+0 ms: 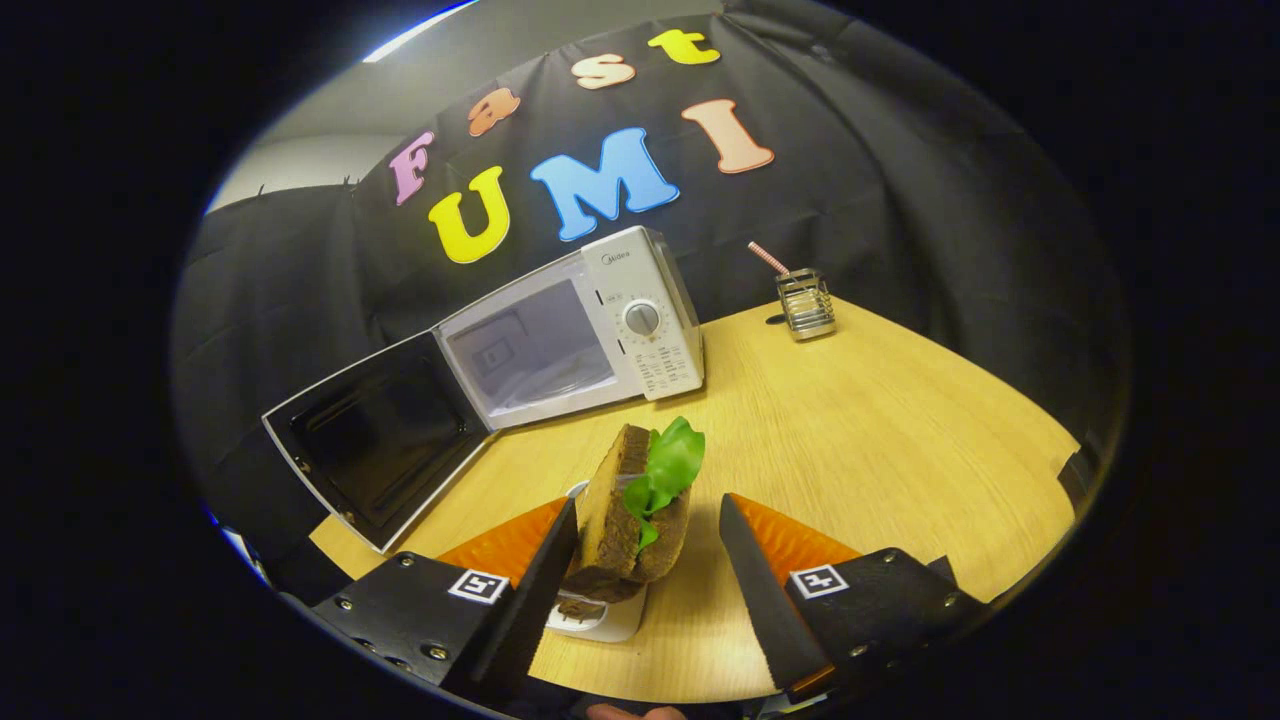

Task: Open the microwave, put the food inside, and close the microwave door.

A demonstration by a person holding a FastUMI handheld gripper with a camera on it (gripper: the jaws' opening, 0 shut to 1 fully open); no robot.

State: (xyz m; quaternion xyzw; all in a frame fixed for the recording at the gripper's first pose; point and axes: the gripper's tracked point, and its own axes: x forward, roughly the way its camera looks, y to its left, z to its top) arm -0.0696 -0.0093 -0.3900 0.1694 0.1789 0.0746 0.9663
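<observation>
Two fingers of the gripper (648, 530) stand apart with the sandwich (635, 510) between them. Left finger touches the bread's side; right finger is clear of it with a visible gap, so no grip on it. Sandwich: two dark brown bread slices standing on edge, green lettuce leaf sticking out the top and right side. It sits over a small white plate (610, 620) on the wooden table (880, 450); can't tell if it rests on the plate or is lifted. Microwave (590, 325) is beyond the fingers at the table's far side, white, dial on its right panel, door (375, 440) swung wide open to the left, cavity exposed. Wire holder (806, 305) with a striped straw (768, 257) stands well right of the microwave.
</observation>
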